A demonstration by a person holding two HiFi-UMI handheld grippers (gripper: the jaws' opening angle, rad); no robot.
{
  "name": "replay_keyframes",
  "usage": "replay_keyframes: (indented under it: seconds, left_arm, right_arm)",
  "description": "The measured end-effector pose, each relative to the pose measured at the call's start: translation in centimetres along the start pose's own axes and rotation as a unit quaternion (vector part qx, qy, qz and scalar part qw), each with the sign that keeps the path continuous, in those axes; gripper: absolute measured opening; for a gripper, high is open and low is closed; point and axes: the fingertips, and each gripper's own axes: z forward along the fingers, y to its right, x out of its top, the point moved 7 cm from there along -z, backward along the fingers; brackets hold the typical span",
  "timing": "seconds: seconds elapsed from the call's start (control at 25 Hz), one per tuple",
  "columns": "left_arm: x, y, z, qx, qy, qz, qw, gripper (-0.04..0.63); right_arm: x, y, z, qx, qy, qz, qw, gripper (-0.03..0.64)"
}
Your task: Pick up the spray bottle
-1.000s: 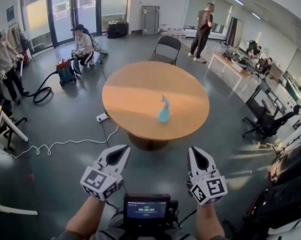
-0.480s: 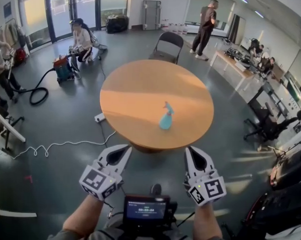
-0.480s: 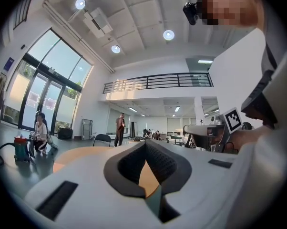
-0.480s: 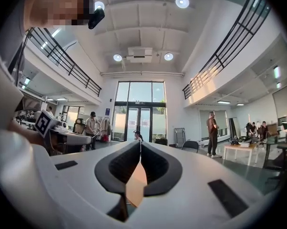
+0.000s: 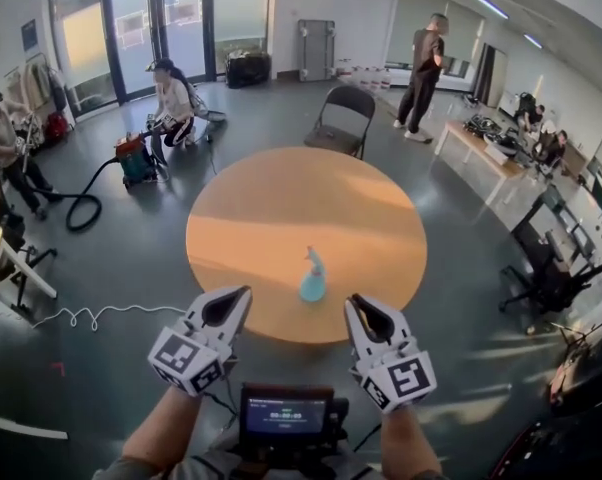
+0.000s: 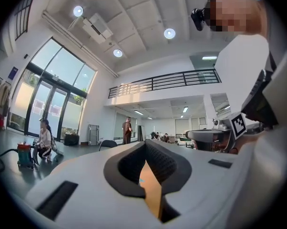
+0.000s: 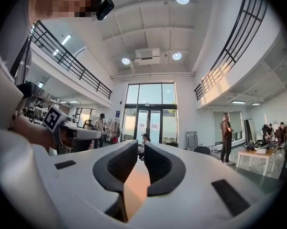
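Observation:
A pale blue spray bottle (image 5: 311,276) stands upright on the round wooden table (image 5: 271,218), near its front edge. Both grippers are held level in front of the table, short of the bottle and apart from it. My left gripper (image 5: 243,292) is to the bottle's lower left with its jaws shut tip to tip (image 6: 145,144) and nothing in them. My right gripper (image 5: 352,300) is to the bottle's lower right. Its jaws have just been opening and now stand a narrow slit apart (image 7: 140,147), with nothing between them.
A black folding chair (image 5: 343,116) stands behind the table. One person crouches by a vacuum (image 5: 171,103), another stands at the back (image 5: 424,63), a third at the far left (image 5: 6,138). A white cable (image 5: 81,316) lies on the floor at left. Desks (image 5: 481,148) and an office chair (image 5: 541,278) are at right.
Both grippers have moved forward toward the table, so the table edge and bottle now lie closer. The bottle has not moved on the table. The right jaws have parted slightly.

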Motion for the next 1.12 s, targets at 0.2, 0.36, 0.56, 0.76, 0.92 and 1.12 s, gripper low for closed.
replay_keyframes:
  seconds: [0.2, 0.36, 0.56, 0.76, 0.92, 1.12]
  left_arm:
    - [-0.2, 0.3, 2.8, 0.032, 0.001, 0.002, 0.9995, 0.005]
    - [-0.2, -0.1, 4.1, 0.054, -0.010, 0.003, 0.9985, 0.023]
    - [-1.2, -1.3, 4.8, 0.065, -0.027, 0.000, 0.9975, 0.048]
    - [-3.1, -3.1, 6.0, 0.061, -0.048, -0.014, 0.9969, 0.083]
    - [-5.1, -4.5, 6.9, 0.053, -0.066, -0.031, 0.9960, 0.107]
    - [-7.5, -6.2, 8.2, 0.040, -0.092, -0.043, 0.9940, 0.133]
  right_arm:
    - [-0.1, 3.7, 1.2, 0.026, 0.002, -0.006, 1.000, 0.055]
    - [-0.4, 5.6, 2.3, 0.043, 0.004, 0.007, 0.999, 0.120]
    - [-1.7, 6.7, 3.6, 0.042, -0.004, 0.030, 0.999, 0.120]
    - [-4.0, 6.8, 5.5, 0.043, -0.034, 0.039, 0.998, 0.230]
    - [-6.4, 6.9, 6.7, 0.036, -0.065, 0.042, 0.996, 0.293]
    - [-9.7, 7.1, 7.6, 0.018, -0.096, 0.065, 0.993, 0.321]
